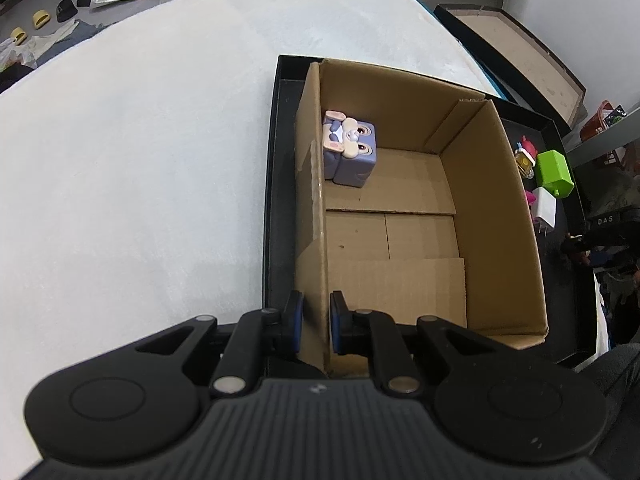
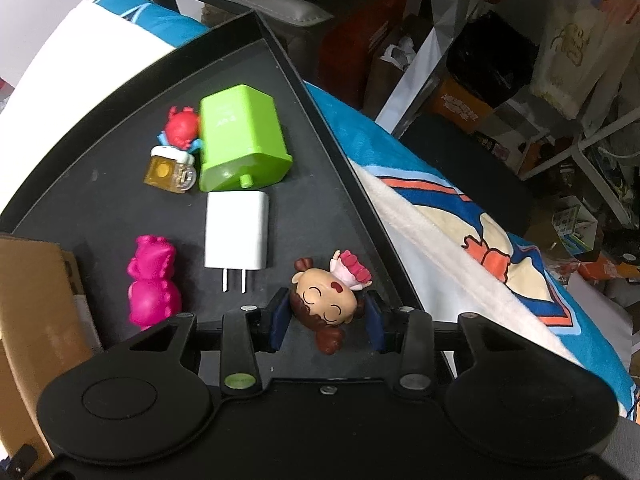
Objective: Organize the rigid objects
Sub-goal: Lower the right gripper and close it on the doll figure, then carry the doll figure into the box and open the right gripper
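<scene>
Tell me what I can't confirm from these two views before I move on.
- Left wrist view: the left gripper straddles the cardboard box wall; contact unclear.
- Right wrist view: the right gripper flanks the girl figurine; its head hides the pads.
- Left wrist view: the box wall hides part of the tray toys.

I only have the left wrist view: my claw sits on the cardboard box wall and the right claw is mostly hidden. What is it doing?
Observer: The right claw straddles a girl figurine lying in the black tray.
Operator: Gripped?
Observer: The pads sit at her head; contact is unclear.
Operator: What is nearest to her?
Observer: A white charger, prongs toward the claw; a pink figurine lies beyond it.
</scene>
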`<action>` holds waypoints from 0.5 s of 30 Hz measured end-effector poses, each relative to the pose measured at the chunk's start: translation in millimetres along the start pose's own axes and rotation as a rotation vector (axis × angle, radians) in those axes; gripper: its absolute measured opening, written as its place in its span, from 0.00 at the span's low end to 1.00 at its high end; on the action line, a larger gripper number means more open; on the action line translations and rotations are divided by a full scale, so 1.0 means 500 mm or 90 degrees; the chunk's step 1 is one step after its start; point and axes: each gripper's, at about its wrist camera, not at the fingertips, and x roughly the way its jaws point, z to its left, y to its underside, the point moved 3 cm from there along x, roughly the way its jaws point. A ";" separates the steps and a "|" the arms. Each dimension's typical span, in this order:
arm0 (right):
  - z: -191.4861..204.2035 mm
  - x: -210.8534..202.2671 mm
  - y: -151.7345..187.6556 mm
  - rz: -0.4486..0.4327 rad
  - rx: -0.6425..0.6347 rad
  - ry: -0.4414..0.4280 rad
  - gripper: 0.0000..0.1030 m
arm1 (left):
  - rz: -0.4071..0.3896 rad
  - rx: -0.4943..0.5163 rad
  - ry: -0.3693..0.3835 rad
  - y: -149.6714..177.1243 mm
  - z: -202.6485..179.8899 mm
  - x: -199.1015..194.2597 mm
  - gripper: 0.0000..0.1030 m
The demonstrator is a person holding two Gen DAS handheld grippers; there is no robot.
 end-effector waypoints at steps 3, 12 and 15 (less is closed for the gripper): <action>0.011 -0.016 0.004 -0.009 -0.014 -0.006 0.38 | -0.002 0.000 0.005 0.003 0.001 -0.003 0.12; 0.052 -0.069 0.011 -0.037 -0.051 -0.044 0.38 | -0.011 0.019 0.014 0.005 -0.002 -0.011 0.12; 0.066 -0.090 0.008 -0.047 -0.065 -0.055 0.37 | -0.012 0.019 0.020 0.007 0.000 -0.013 0.12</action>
